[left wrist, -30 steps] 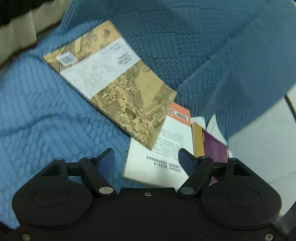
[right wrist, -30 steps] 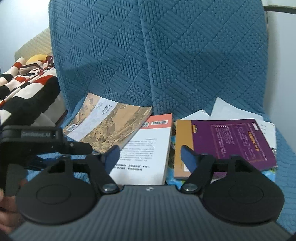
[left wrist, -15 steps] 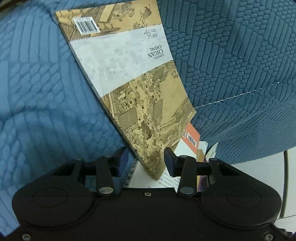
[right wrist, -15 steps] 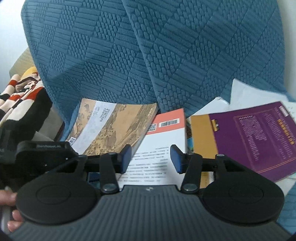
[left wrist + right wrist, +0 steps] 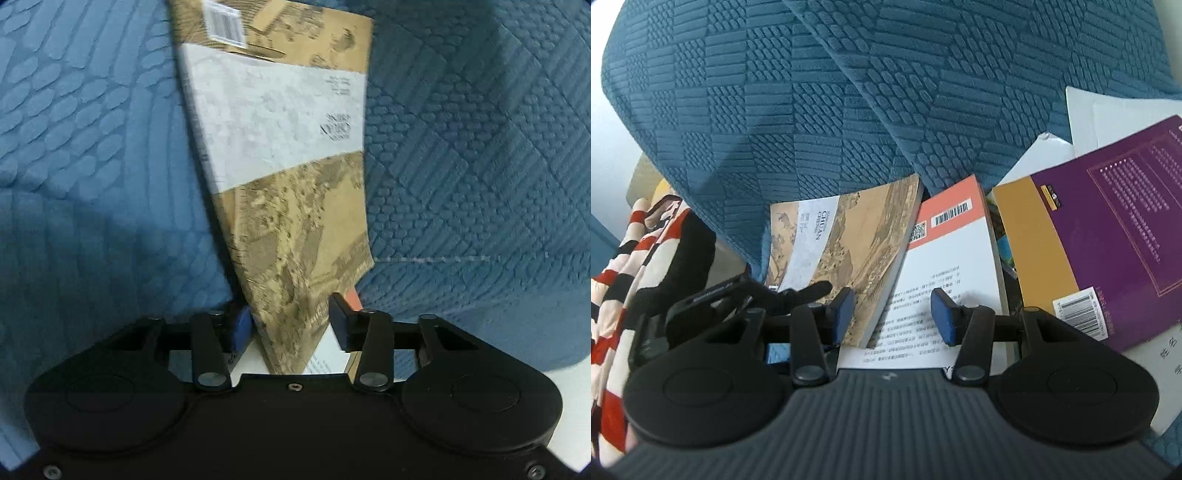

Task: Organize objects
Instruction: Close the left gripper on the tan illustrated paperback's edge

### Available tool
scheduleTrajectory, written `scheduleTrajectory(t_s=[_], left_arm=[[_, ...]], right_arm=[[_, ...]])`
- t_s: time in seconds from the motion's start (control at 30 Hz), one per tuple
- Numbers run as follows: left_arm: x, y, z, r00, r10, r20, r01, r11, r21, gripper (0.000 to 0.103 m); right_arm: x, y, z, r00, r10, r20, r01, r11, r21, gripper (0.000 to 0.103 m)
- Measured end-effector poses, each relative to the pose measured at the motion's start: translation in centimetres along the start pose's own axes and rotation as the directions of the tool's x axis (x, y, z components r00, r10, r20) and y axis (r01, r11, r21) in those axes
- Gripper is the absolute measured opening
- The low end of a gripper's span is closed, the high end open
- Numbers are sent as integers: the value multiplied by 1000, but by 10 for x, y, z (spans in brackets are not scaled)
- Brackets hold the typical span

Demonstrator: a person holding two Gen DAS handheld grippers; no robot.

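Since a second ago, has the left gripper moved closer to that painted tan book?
Yes. The left gripper has closed in on the tan book lying on the blue cover; its corner now sits between the closing fingers.

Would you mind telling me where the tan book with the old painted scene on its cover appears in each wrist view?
Left wrist: the tan book fills the centre, running from the top edge down to the left gripper, its near corner between the closing jaws.
Right wrist: it lies left of centre, its right edge over the orange-and-white book.
Shared landmark: the blue quilted cover.
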State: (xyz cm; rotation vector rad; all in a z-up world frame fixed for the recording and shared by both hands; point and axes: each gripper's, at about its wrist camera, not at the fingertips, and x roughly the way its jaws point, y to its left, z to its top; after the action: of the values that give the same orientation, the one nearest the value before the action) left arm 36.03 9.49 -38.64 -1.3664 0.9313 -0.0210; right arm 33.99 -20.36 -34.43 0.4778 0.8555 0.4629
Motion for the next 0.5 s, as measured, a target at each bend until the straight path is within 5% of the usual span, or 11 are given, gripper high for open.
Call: scheduleTrajectory(t_s=[0.03,0.2,0.43,0.5], left_arm=[[1,1,1,1000,16,2,-16,1000,-7,22],[-1,3,3,1000,23,-4,-23,1000,-5,17],[-20,-17,2,999,-43,-1,43,998,41,11],[-26,-20,4,998,-57,-2,57,998,33,11]], right_arm=[[0,0,0,1000,1,-2,-1,1000,3,51],[1,1,0,1000,19,-7,-18,1000,10,51],[10,11,-3,988,149,-49,-149,989,2,52],[16,11,-2,980,184,-73,-183,983,23,60]])
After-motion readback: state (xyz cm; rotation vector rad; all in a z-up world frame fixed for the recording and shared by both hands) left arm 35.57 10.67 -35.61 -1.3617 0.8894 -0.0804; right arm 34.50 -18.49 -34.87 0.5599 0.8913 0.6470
